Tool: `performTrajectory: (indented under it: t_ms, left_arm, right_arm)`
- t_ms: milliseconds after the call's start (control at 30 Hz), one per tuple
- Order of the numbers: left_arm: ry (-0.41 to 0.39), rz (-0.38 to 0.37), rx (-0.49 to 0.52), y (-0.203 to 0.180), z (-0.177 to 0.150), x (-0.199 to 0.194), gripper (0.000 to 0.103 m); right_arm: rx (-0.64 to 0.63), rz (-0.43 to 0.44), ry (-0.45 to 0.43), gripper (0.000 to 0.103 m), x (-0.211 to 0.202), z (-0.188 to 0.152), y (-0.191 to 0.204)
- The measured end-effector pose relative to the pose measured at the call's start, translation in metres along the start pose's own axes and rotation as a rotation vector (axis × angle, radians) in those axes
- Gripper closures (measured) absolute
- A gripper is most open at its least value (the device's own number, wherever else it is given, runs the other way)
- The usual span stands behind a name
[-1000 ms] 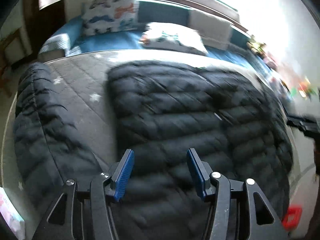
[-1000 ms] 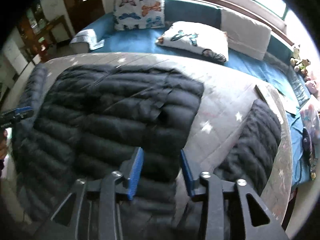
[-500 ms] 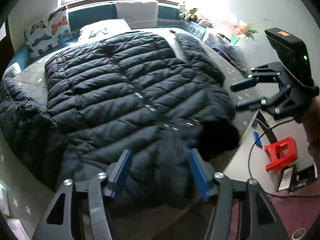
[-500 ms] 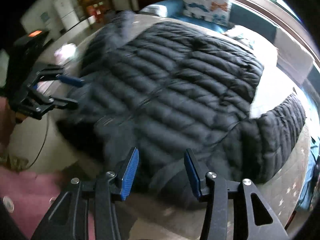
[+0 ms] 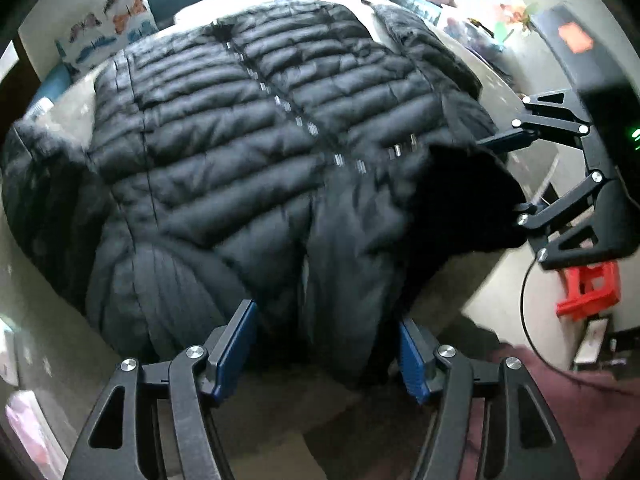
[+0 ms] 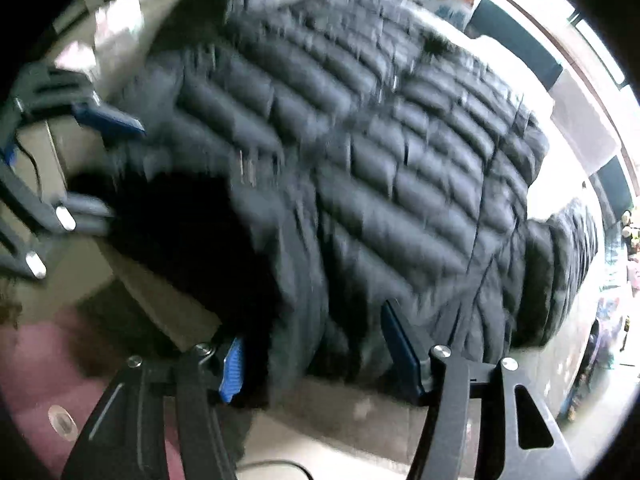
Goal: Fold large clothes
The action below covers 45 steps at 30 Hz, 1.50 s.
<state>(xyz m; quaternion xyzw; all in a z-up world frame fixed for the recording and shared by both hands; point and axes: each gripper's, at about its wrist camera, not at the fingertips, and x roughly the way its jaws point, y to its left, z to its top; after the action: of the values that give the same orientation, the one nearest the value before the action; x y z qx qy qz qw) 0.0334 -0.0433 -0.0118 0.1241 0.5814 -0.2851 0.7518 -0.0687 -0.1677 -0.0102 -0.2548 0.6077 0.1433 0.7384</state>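
Observation:
A large black puffer jacket (image 5: 248, 152) lies spread front-up on the grey quilted bed (image 5: 40, 280), its snap line running up the middle. My left gripper (image 5: 325, 314) points steeply down at the near hem. Its blue pads stand wide on either side of the hem without pressing on it. My right gripper (image 6: 312, 324) straddles the same hem further right, where the dark lining (image 6: 192, 240) is turned out, and its jaws are opening. The jacket (image 6: 400, 160) is blurred in that view. Each gripper appears in the other's view: the right gripper (image 5: 512, 176), the left gripper (image 6: 108, 164).
Butterfly pillows (image 5: 116, 24) and a white pillow lie at the bed's far end under the window. A red stool (image 5: 588, 288) and a black cable (image 5: 528, 320) are on the floor to the right. Maroon cloth (image 5: 560, 400) shows at the lower right.
Both grippers swung from above the jacket's body to its near hem and rolled. Their jaws stand wider now, with the hem between them.

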Motion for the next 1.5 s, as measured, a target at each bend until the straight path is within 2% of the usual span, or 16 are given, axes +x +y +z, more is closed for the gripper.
performTrajectory:
  t_ms: [100, 167, 333, 567, 667, 733, 900, 967, 1033, 1067, 1133, 1200, 1300, 1367, 1433, 1500]
  left_arm:
    - [0.050, -0.052, 0.012, 0.003, -0.021, 0.002, 0.033]
    - [0.070, -0.064, 0.033, 0.002, -0.035, 0.000, 0.033]
    - [0.018, -0.032, 0.048, 0.004, -0.049, -0.025, 0.034]
    - [-0.187, -0.041, -0.010, 0.020, -0.011, -0.071, 0.034]
    - [-0.221, -0.013, -0.041, 0.026, 0.024, -0.052, 0.034]
    - [-0.206, 0.006, -0.047, 0.029, 0.034, -0.034, 0.034]
    - [-0.085, -0.019, -0.014, 0.022, 0.019, 0.027, 0.034]
    - [-0.082, 0.006, 0.024, 0.017, 0.011, 0.037, 0.034]
    - [-0.090, -0.008, 0.029, 0.018, 0.009, 0.031, 0.034]
    - [-0.097, -0.043, 0.008, 0.024, 0.010, 0.022, 0.034]
    - [-0.135, -0.078, -0.035, 0.038, 0.011, 0.002, 0.034]
    - [-0.205, -0.053, -0.096, 0.062, 0.016, -0.023, 0.034]
    - [-0.293, 0.034, -0.232, 0.114, 0.020, -0.054, 0.034]
    - [-0.322, 0.091, -0.367, 0.162, 0.024, -0.066, 0.034]
    - [-0.329, 0.121, -0.467, 0.204, 0.027, -0.069, 0.034]
    - [-0.335, 0.131, -0.554, 0.250, 0.030, -0.073, 0.034]
  right_arm:
    - [-0.034, -0.006, 0.070, 0.037, 0.002, -0.028, 0.003]
    - [-0.027, 0.001, 0.066, 0.037, -0.003, -0.039, 0.001]
    - [0.026, 0.074, 0.012, 0.037, -0.030, -0.046, -0.018]
    - [0.074, 0.103, -0.222, 0.037, -0.071, -0.010, -0.026]
    - [0.130, 0.114, -0.266, 0.037, -0.057, 0.018, -0.030]
    - [0.156, 0.065, -0.284, 0.037, -0.042, 0.029, -0.036]
    - [0.147, 0.163, -0.144, 0.037, 0.020, 0.025, -0.028]
    - [0.094, 0.128, -0.111, 0.037, 0.037, 0.019, -0.017]
    - [0.049, 0.108, -0.108, 0.037, 0.036, 0.020, -0.012]
    - [0.052, 0.119, -0.102, 0.037, 0.031, 0.022, -0.014]
    - [0.082, 0.145, -0.158, 0.037, 0.008, 0.029, -0.025]
    - [0.085, 0.142, -0.216, 0.036, -0.010, 0.037, -0.032]
    - [0.087, 0.156, -0.272, 0.036, -0.017, 0.051, -0.037]
    - [0.100, 0.197, -0.262, 0.035, -0.002, 0.062, -0.038]
    - [0.101, 0.238, -0.192, 0.035, 0.024, 0.070, -0.032]
    - [0.091, 0.218, -0.144, 0.035, 0.047, 0.075, -0.027]
